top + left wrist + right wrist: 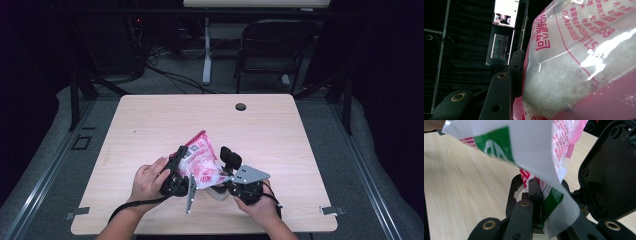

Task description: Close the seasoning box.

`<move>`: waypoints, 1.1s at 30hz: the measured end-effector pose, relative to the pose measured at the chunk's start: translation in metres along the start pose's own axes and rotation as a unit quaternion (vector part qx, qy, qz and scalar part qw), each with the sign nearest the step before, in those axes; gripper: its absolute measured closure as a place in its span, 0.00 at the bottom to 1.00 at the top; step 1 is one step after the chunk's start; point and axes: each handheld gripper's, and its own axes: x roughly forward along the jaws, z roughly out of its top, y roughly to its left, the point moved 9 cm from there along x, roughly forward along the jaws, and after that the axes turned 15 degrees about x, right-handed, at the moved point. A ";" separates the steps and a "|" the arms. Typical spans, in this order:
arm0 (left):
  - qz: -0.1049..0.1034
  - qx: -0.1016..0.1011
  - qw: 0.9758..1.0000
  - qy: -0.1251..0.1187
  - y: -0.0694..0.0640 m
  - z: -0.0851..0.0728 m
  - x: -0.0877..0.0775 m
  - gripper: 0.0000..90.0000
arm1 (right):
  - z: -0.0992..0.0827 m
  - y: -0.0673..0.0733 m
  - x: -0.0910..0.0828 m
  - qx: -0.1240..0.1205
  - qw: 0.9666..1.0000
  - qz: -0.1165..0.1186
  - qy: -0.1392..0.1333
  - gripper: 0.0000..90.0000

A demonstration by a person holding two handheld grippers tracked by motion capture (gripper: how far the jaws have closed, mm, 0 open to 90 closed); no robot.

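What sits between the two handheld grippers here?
The pink-and-clear printed plastic bag, held between the left gripper and right gripper in the high view.

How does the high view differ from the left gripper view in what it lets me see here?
High view alone: the wooden table, both hands, the right gripper at the bag's lower edge, and a chair behind. Left gripper view alone: white granules inside the bag and lit screens in the dark. Both: the pink-printed bag at the left gripper.
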 end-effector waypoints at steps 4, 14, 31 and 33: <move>-0.002 -0.001 1.000 0.000 -0.001 0.000 0.000 0.73 | 0.000 0.000 0.000 0.000 1.000 0.001 0.001 0.97; 0.004 0.002 1.000 -0.004 0.002 0.003 -0.001 0.73 | -0.002 -0.002 0.003 0.000 1.000 -0.002 0.008 0.98; 0.003 0.003 1.000 -0.004 0.002 0.004 -0.002 0.72 | -0.003 -0.004 0.003 0.002 1.000 -0.005 0.009 0.98; 0.006 0.004 1.000 -0.006 0.002 0.005 -0.002 0.72 | -0.003 -0.004 0.003 0.000 1.000 -0.006 0.009 0.98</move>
